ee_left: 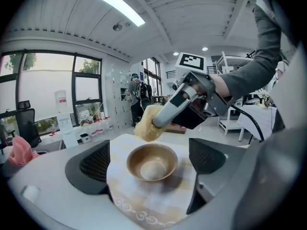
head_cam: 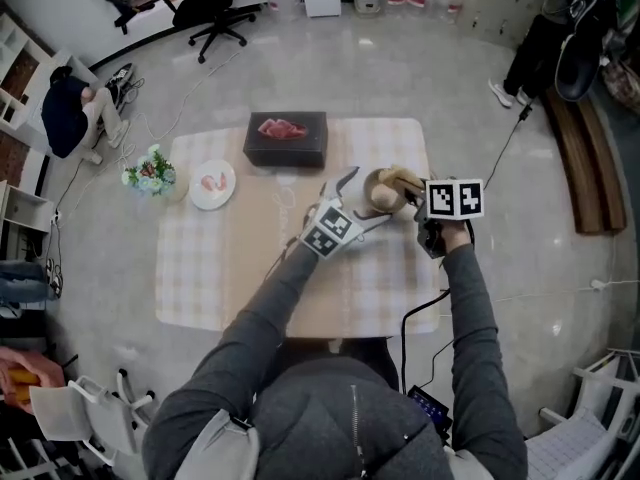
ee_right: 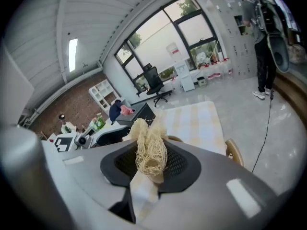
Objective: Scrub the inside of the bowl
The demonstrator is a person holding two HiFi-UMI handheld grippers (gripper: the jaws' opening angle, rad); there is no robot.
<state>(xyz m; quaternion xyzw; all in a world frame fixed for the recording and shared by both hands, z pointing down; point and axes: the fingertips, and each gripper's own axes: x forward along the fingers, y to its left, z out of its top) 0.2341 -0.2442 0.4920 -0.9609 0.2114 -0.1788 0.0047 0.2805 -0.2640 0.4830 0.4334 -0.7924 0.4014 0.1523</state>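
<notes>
Print: only the black-and-white square markers on the gripper cubes; nothing else legible. Table [head_cam: 200, 278] under a pale checked cloth [head_cam: 380, 278], frame centre in the head view. Brown bowl [head_cam: 377, 197] upright on the cloth, centre-right, and dead centre in the left gripper view [ee_left: 152, 162]; a pale patch at its bottom, glare or residue, can't tell which. Left gripper [head_cam: 361, 201] reaches in from lower left, fingers [ee_left: 92, 166] spread wide with the bowl between them, a gap showing on each side, no contact. Right gripper [head_cam: 413, 190] comes from the right, fingers [ee_right: 178, 166] pinching a straw-coloured fibrous scrubber [ee_right: 150, 150]. From the left gripper view the scrubber [ee_left: 147, 122] hangs over the bowl's far rim, above it and not inside. Elsewhere on the table: a dark box [head_cam: 285, 140] with something pink on top, upper centre; a white plate [head_cam: 212, 184] holding pinkish pieces, left of the box; a small bunch of flowers [head_cam: 150, 173] just beside the plate, at the table's left edge. Nothing stands between the grippers and the bowl. On the floor around: a black office chair [head_cam: 213, 6] upper left, a person standing [head_cam: 537, 43] upper right, a wooden bench [head_cam: 590, 173] along the right edge, and a cable [head_cam: 510, 143] running towards the table.
</notes>
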